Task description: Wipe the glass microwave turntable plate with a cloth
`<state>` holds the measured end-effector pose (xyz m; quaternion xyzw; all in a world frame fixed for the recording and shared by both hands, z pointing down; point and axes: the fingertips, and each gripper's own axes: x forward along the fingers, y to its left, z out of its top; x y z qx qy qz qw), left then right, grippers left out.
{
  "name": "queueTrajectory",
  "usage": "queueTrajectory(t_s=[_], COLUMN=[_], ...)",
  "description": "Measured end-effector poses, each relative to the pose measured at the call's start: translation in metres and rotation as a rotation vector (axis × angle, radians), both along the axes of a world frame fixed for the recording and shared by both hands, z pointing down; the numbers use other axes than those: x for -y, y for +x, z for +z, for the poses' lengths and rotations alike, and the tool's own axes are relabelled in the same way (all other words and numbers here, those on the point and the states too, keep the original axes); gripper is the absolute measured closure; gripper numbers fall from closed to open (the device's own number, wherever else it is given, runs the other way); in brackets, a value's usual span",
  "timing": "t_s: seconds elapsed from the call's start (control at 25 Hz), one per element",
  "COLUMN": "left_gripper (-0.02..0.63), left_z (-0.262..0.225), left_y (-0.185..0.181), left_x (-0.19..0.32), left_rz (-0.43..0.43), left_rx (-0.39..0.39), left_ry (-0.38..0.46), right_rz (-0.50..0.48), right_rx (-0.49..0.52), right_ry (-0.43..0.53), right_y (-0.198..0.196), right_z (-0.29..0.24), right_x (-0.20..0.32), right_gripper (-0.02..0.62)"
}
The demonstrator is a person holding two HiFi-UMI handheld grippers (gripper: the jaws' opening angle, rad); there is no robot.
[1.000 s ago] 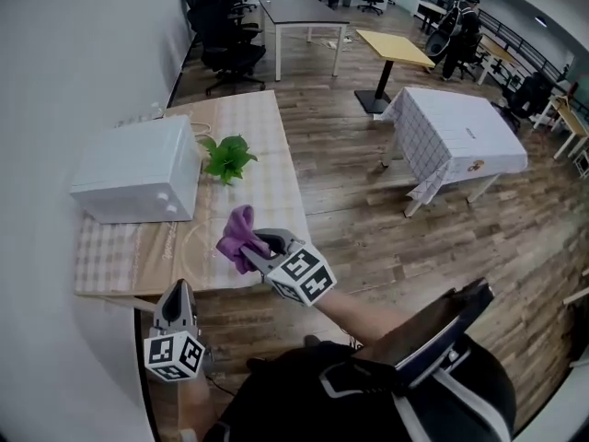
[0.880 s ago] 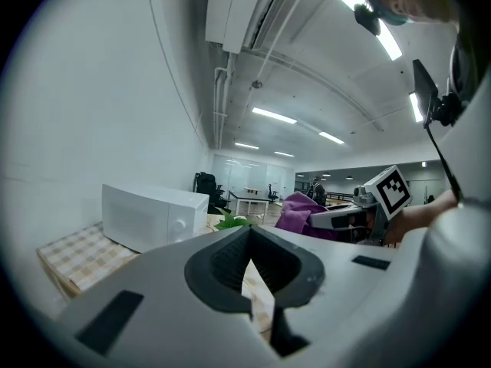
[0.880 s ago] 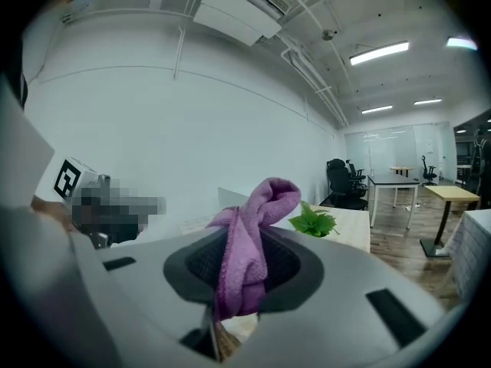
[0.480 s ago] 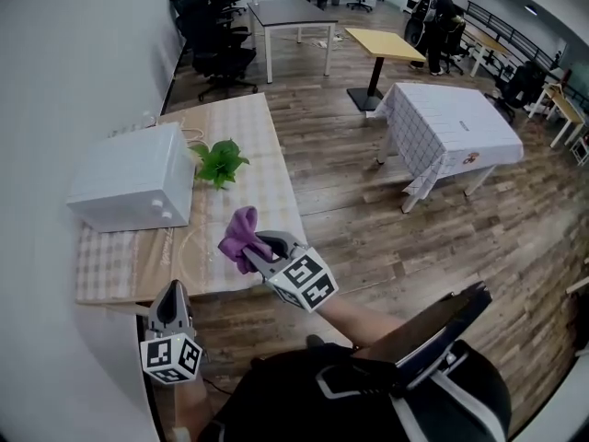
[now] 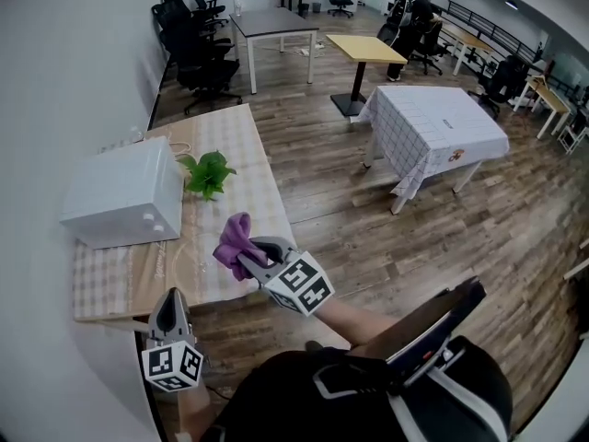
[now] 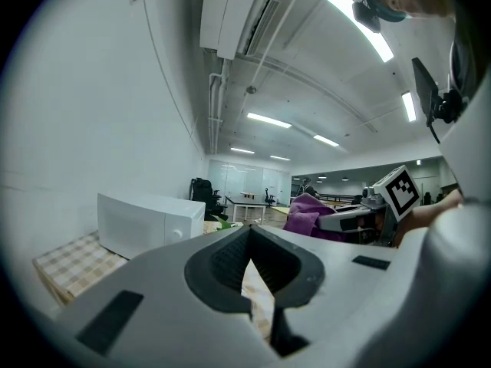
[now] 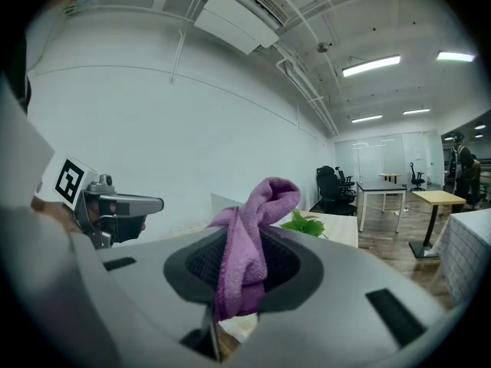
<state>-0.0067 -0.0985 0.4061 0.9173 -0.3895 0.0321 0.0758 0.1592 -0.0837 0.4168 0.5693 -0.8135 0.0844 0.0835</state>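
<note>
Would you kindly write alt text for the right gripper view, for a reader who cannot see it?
The right gripper clamps a bunched purple cloth between its jaws. Beyond, the left gripper shows at left, and a green plant sits on a table.

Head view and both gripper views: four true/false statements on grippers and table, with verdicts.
1. The right gripper is shut on a purple cloth. True.
2. The left gripper holds a glass plate. False: its jaws are together with nothing between them.
3. The microwave stands with its door swung open. False: it shows as a closed white box in the head view and the left gripper view.
4. A green plant sits on the table beside the microwave. True.
</note>
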Motion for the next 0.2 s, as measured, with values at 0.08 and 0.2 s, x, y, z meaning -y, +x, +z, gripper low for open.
queueTrajectory(t_s=[0.08, 0.2], left_gripper=[0.6, 0.598], left_z=[-0.001, -0.004], left_y=[0.002, 0.008], left_x=[0.0, 0.003], left_rz=[0.004, 0.015], left_rx=[0.004, 0.011], left_ry=[0.004, 0.016], right_rz=[0.009, 0.029], right_rx=[0.005, 0.007], right_ry=[-0.005, 0.003], right_y=[0.004, 0.014], right_z=[0.001, -0.002], right_x=[-0.001, -0.002], right_gripper=[0.5, 0.5])
